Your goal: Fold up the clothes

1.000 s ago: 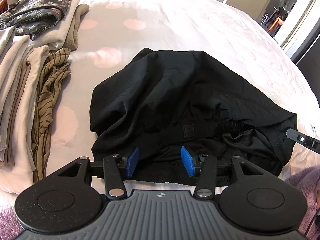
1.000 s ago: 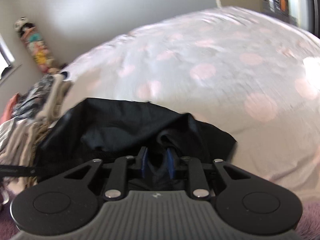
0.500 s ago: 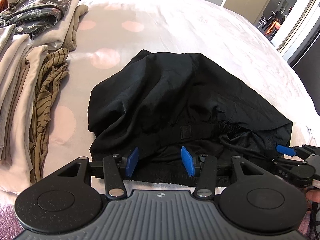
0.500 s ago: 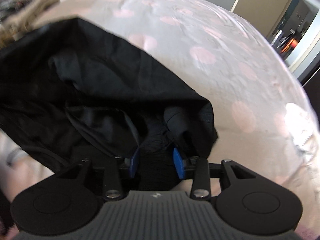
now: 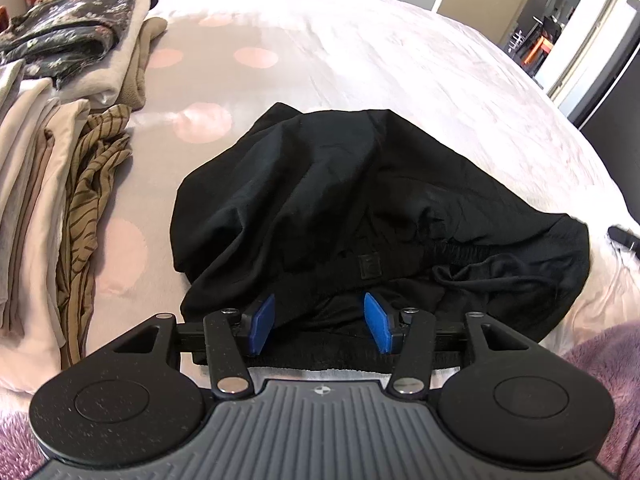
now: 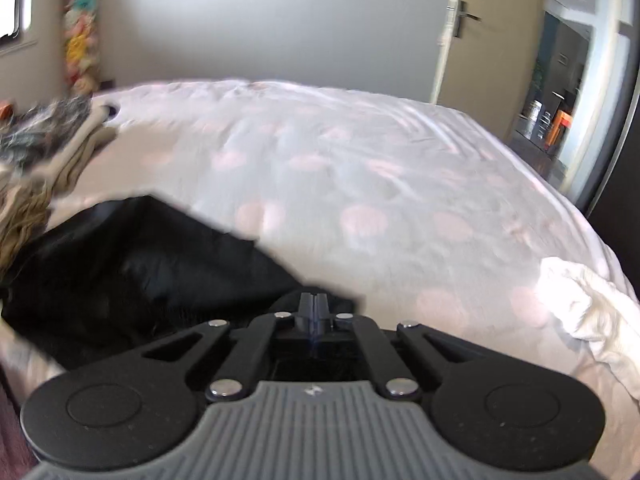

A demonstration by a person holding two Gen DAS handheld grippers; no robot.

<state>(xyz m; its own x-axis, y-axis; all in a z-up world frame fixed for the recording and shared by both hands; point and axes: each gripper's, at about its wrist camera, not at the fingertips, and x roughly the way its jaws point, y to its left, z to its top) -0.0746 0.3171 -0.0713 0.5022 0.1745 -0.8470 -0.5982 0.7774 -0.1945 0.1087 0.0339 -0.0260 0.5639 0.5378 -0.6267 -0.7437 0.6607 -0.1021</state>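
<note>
- The right gripper (image 6: 314, 307), spread half a second ago, now has its jaws clenched, gripping nothing visible.
- The left gripper (image 5: 318, 322) stays released over the crumpled black shorts (image 5: 360, 208) on the bed (image 5: 360, 60).

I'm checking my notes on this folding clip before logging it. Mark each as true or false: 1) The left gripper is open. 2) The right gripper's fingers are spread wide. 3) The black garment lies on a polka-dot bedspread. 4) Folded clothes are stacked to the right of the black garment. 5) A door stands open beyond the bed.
1) True: the left gripper is open, its blue fingers apart over the near edge of the black garment.
2) False: the right gripper is shut, fingers together.
3) True: the bedspread has pink dots.
4) False: the folded clothes lie to its left.
5) True: the door is open.
</note>
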